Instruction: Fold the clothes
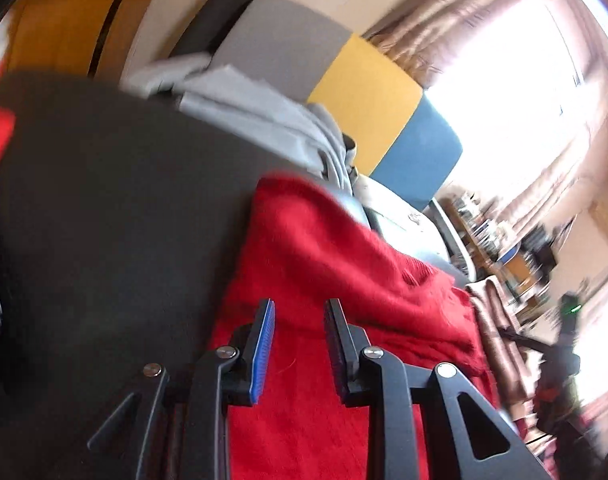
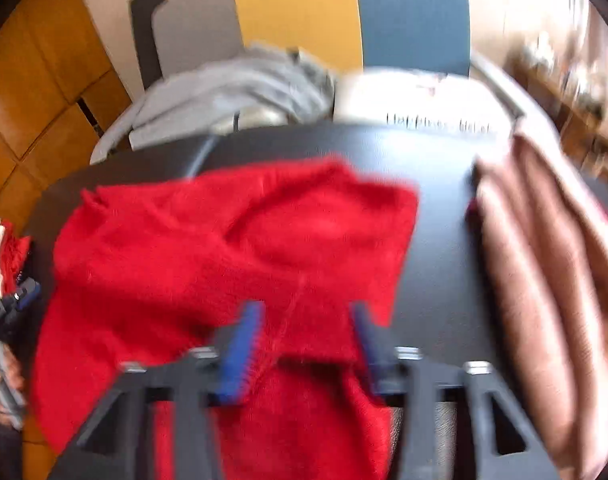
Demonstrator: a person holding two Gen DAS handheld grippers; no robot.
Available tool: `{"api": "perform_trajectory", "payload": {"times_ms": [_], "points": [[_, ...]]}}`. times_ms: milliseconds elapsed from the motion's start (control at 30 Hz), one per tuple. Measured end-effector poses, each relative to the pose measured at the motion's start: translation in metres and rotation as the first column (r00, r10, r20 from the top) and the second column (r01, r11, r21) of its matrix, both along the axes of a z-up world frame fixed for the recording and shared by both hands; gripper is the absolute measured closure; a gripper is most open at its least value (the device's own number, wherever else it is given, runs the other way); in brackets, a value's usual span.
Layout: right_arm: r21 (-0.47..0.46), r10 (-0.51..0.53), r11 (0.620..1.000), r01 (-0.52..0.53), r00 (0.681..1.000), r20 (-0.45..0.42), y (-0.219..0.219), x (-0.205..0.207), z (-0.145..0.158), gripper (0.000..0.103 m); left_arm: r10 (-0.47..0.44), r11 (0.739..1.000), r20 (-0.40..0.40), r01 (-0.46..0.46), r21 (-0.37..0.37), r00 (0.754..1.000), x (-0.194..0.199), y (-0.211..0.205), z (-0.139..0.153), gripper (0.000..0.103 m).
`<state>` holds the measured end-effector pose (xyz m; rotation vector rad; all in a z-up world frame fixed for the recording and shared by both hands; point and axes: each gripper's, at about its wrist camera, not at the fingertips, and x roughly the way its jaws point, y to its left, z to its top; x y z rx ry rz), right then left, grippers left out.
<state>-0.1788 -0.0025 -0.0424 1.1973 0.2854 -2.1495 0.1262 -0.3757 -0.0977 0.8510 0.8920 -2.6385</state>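
Sweater (image 2: 224, 248) red on black table (image 2: 444, 280), both tools (image 1: 299, 312) (image 2: 306, 312) agape, empty, pink towel (image 2: 544, 260) clearest from right.

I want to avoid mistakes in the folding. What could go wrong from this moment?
1. The red fuzzy knitted garment hangs over the near edge of the black table; with both the right gripper and the left gripper open, it may slide off.
2. The brown folded cloth lies close by; a wide fold could drag it.
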Motion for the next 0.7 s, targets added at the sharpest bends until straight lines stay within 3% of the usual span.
{"api": "perform_trajectory", "payload": {"times_ms": [67,133,167,200,300,400,467,533,600,633,700], "points": [[-0.029,0.055,0.998,-0.055,0.998,0.009,-0.008,0.003,0.006,0.017,-0.072,0.992,0.005,0.072,-0.108,0.997,-0.014,-0.002,0.022,0.073],[-0.048,0.110,0.993,-0.108,0.993,0.049,-0.015,0.004,0.003,0.012,-0.161,0.961,0.043,0.166,-0.219,0.986,-0.041,0.006,0.038,0.071],[-0.057,0.126,0.991,-0.122,0.989,0.075,-0.018,0.002,-0.003,0.010,-0.206,0.935,0.072,0.218,-0.278,0.976,-0.055,0.011,0.045,0.069],[-0.066,0.142,0.989,-0.136,0.985,0.101,-0.020,0.001,-0.009,0.009,-0.255,0.893,0.122,0.282,-0.350,0.959,-0.071,0.021,0.050,0.069],[-0.077,0.169,0.984,-0.160,0.976,0.135,-0.028,-0.010,-0.025,0.009,-0.366,0.793,0.232,0.432,-0.430,0.901,-0.107,0.042,0.046,0.067],[-0.062,0.198,0.980,-0.191,0.968,0.151,-0.033,-0.020,-0.043,0.007,-0.436,0.675,0.359,0.564,-0.476,0.825,-0.144,0.058,0.035,0.065],[-0.047,0.213,0.977,-0.208,0.965,0.153,-0.036,-0.024,-0.052,0.007,-0.446,0.648,0.394,0.594,-0.477,0.804,-0.158,0.058,0.030,0.062],[-0.048,0.221,0.975,-0.216,0.963,0.152,-0.037,-0.026,-0.057,0.007,-0.479,0.635,0.403,0.624,-0.455,0.780,-0.168,0.057,0.025,0.053],[-0.079,0.226,0.973,-0.216,0.962,0.153,-0.037,-0.025,-0.058,0.008,-0.522,0.609,0.415,0.666,-0.430,0.745,-0.176,0.058,0.017,0.049],[-0.087,0.230,0.972,-0.219,0.962,0.149,-0.036,-0.024,-0.057,0.012,-0.532,0.594,0.432,0.685,-0.422,0.728,-0.181,0.061,0.013,0.048],[-0.104,0.242,0.968,-0.228,0.959,0.150,-0.036,-0.020,-0.055,0.037,-0.547,0.563,0.466,0.718,-0.410,0.695,-0.183,0.066,0.002,0.047]]}}
